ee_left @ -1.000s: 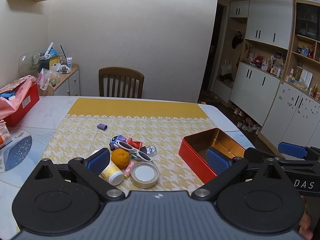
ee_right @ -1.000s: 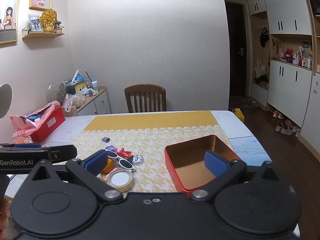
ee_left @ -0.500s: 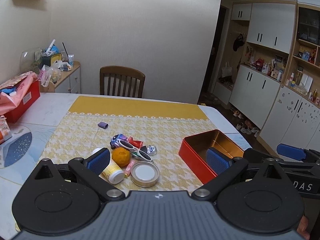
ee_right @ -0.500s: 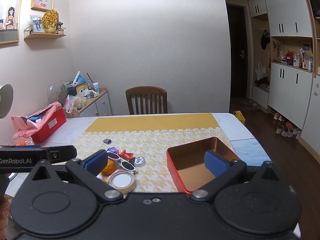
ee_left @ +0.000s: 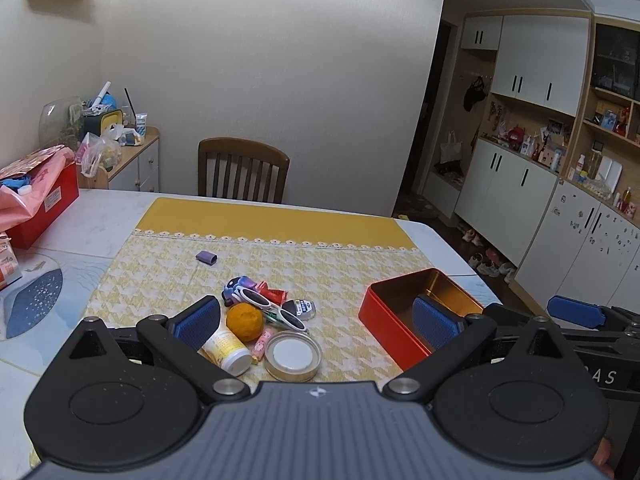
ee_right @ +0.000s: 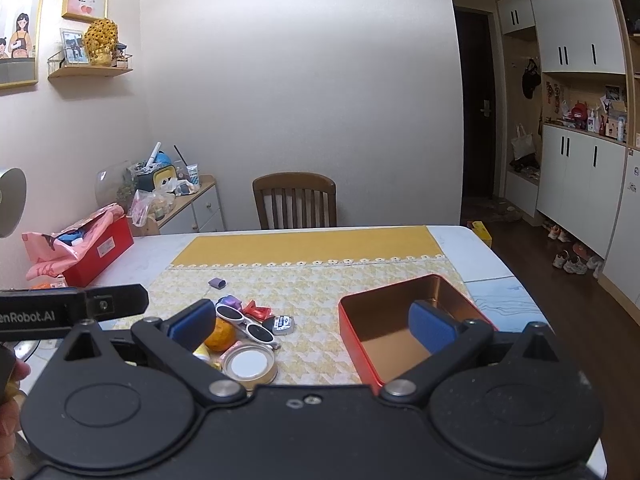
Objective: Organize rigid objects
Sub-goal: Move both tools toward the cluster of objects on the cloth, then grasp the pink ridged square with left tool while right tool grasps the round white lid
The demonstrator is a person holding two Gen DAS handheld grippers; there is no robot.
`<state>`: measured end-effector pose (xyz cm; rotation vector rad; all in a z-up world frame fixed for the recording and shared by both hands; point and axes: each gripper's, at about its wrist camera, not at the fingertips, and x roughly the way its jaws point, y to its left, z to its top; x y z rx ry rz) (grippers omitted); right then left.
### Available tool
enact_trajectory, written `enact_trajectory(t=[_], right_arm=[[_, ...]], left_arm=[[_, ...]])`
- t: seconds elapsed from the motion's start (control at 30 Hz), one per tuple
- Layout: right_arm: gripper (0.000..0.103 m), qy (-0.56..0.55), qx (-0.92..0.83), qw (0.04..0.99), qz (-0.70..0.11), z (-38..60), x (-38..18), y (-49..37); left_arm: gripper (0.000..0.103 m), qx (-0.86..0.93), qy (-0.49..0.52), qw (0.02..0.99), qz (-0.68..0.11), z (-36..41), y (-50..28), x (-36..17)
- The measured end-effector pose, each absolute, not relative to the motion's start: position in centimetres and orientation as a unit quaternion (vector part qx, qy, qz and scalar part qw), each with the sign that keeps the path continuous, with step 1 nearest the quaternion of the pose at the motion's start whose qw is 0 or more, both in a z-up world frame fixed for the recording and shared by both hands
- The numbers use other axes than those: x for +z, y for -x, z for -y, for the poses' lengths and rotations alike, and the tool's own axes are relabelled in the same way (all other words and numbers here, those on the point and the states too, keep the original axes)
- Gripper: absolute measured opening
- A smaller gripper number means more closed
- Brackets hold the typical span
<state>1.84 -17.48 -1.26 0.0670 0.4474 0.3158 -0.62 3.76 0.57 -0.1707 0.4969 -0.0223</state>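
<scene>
Both your left gripper (ee_left: 318,322) and right gripper (ee_right: 312,322) hover with jaws spread wide, holding nothing. The pile is tight: reach for the orange (ee_left: 245,322) and you will likely nudge the sunglasses (ee_left: 269,306) lying against it, or roll the small bottle (ee_left: 226,351) lying on its side. The round lidded jar (ee_left: 293,355) sits nearest you. Everything lies on the worktop's yellow cloth (ee_left: 160,272), left of the empty red tin (ee_left: 384,322); a purple piece (ee_left: 206,257) lies apart.
</scene>
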Motion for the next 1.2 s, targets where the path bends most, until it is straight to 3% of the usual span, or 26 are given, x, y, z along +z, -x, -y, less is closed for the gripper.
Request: enact_trajectory(t=[0.67, 1.2], right_arm=[[0.103, -0.019, 0.162, 0.960, -0.226, 15.3, -1.2, -2.7], [0.103, 0.002, 0.190, 0.944, -0.270, 12.7, -3.2, -5.5]], left_arm=[[0.103, -0.013, 0.077, 0.964, -0.252, -5.5, -0.7, -0.1], [0.103, -0.021, 0.069, 0.953, -0.293, -9.3, -3.0, -3.8]])
